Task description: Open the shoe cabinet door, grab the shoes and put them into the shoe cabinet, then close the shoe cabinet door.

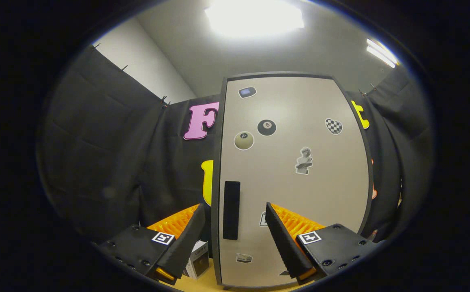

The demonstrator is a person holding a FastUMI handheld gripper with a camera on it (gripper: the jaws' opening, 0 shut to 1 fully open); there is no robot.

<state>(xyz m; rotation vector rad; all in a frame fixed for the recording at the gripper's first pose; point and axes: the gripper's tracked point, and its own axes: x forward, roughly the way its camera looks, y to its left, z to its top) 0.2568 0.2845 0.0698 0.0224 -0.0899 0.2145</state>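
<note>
One small box [198, 264] on the table [202, 284], at seven o'clock of the shoe cabinet door [299, 190], beside the left finger. Door shut; dark handle [231, 210] at nine o'clock of its face, between the jaws. Gripper [235, 239]: jaws spread, empty. Advice: close squarely on the handle edge; avoid stickers [266, 127]. Shoes: unlocated.
</note>
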